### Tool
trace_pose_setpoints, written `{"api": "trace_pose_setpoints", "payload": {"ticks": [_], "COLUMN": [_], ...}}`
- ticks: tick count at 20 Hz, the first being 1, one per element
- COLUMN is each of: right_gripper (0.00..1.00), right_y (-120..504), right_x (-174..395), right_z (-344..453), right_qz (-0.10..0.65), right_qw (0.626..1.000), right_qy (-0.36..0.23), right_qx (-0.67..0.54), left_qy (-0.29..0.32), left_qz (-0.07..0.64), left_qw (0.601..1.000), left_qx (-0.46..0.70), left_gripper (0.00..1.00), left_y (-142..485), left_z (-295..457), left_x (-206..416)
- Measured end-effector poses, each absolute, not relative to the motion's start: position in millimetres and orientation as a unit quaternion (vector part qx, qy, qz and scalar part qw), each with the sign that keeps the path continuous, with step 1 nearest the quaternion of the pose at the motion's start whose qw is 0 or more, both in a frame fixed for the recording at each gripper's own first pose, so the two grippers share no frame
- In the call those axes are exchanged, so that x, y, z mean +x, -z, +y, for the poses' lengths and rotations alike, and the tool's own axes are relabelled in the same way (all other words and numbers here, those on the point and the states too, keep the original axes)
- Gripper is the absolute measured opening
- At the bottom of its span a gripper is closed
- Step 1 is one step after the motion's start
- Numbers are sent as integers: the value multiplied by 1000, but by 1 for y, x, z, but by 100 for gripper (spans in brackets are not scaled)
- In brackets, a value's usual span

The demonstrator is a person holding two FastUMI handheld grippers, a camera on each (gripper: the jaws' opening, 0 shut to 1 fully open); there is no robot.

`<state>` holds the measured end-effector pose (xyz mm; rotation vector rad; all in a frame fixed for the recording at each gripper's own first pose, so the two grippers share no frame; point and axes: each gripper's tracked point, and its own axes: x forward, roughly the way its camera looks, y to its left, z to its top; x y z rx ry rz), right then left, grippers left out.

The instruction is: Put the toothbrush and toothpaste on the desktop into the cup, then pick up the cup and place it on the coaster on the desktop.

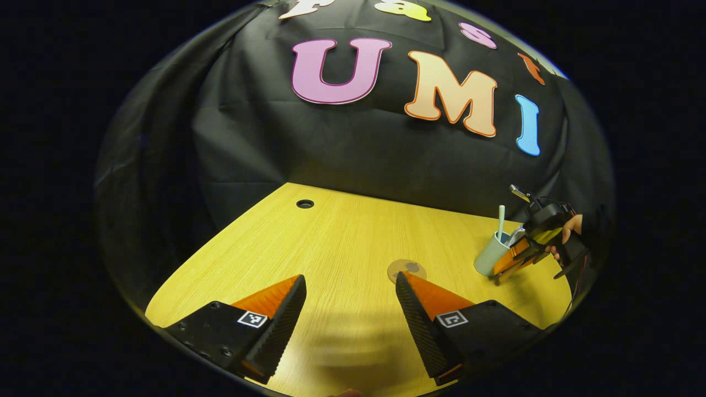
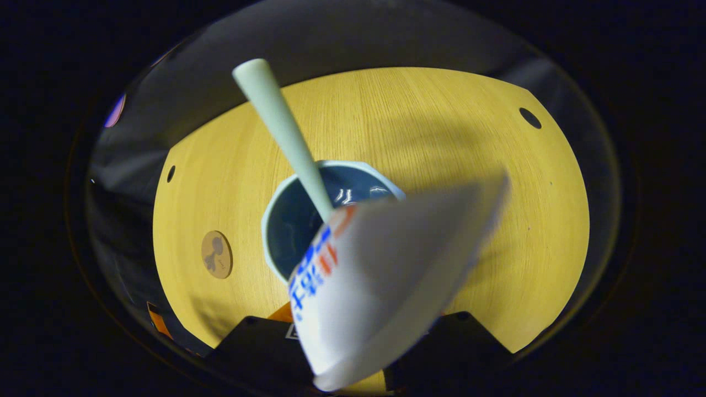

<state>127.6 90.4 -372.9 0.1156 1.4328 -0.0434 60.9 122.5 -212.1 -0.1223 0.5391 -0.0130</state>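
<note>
Presently holding L gripper (image 1: 351, 286) low over yellow wooden desktop (image 1: 342, 242), jaws spread wide, nothing between the 2 fingers (image 1: 287, 314). Round coaster (image 1: 406, 270) lying flat just beyond the R-hand fingertip, bare on top. Small round cable hole (image 1: 305, 204) near the far edge of the desk, by the black cloth wall (image 1: 331, 143).

Farther off to the right in left gripper view: pale cup (image 1: 491, 256) standing upright on the desktop, well apart from the coaster, w/ pale green toothbrush (image 1: 501, 220) sticking straight up out of it. R gripper (image 1: 510, 264) right up against the cup's rim, a hand (image 1: 568, 234) behind it.

From right gripper view, looking down: cup (image 2: 287, 220) w/ dark inside, toothbrush handle (image 2: 281, 127) leaning out toward upper left, lower end inside the cup. White toothpaste tube (image 2: 386, 275) w/ blue & red print, blurred, very close to the camera, its printed end over the cup's near rim. R gripper fingers hidden behind the tube, so can't tell how far open or whether gripping it. Coaster (image 2: 216, 254) off to the left of the cup, apart from it.
</note>
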Motion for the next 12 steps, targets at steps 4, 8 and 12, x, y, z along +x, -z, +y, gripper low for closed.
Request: {"api": "trace_pose_setpoints", "payload": {"ticks": [4,8,12], "right_gripper": [27,24,24], "right_y": [379,363,356], "right_x": [125,124,123], "right_z": [98,123,170], "right_qz": [654,643,635], "right_qw": [755,763,767], "right_qy": [0,-29,-62], "right_qx": [50,62,69], "left_qy": [13,17,15], "left_qz": [268,268,272], "left_qw": [961,961,960], "left_qx": [-62,-61,-70], "left_gripper": [94,94,94], "left_y": [212,213,217], "left_z": [126,133,139], "left_x": [63,62,61]}}
